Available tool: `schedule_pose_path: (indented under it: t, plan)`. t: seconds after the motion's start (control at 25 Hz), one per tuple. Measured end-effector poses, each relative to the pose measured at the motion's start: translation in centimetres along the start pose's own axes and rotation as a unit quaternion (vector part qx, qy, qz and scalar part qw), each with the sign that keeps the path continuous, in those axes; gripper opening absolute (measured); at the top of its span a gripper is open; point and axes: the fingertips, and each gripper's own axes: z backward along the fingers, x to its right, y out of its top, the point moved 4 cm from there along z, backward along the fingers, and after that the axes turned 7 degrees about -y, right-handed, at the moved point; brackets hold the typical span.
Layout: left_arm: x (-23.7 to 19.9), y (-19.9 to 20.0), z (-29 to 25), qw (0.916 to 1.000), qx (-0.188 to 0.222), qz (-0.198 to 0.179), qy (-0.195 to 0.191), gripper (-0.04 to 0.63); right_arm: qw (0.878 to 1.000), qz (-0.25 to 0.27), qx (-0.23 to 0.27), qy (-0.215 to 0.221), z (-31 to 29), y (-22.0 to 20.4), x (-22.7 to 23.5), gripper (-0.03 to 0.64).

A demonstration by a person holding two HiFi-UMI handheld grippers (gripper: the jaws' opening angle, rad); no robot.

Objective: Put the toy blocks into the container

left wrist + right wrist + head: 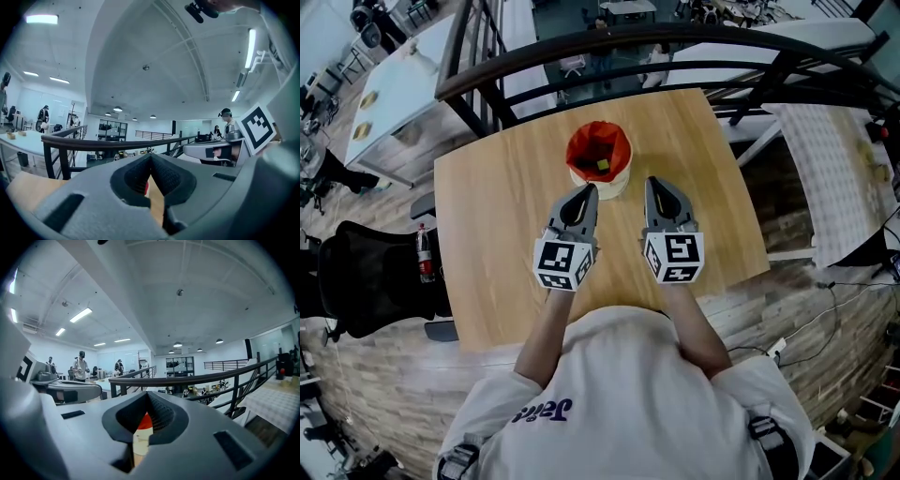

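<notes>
Toy blocks [602, 166], one yellow and the others dark, lie inside the container [614, 184], a cream tub with a red lining that stands on the wooden table [506, 244]. It sits just ahead of the fingertips of both grippers, nearer the left gripper [591, 188] than the right gripper [652, 181]. Both pairs of jaws are pressed together at the tips and hold nothing.

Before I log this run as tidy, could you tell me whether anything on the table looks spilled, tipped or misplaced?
Nothing stands out. The round cream container with the red lining stands upright on the light wooden table, with a small yellow toy block inside it, and nothing looks spilled or damaged.
</notes>
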Motion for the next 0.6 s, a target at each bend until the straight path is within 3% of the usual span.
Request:
schedule_pose_path:
  t: [0.6]
  plan:
    - [1.4,0.5,2.2,0.9997,0.021,-0.008,0.004,0.007,1.000,0.009,0.005,0.017,2.2,0.1,-2.1,0.017]
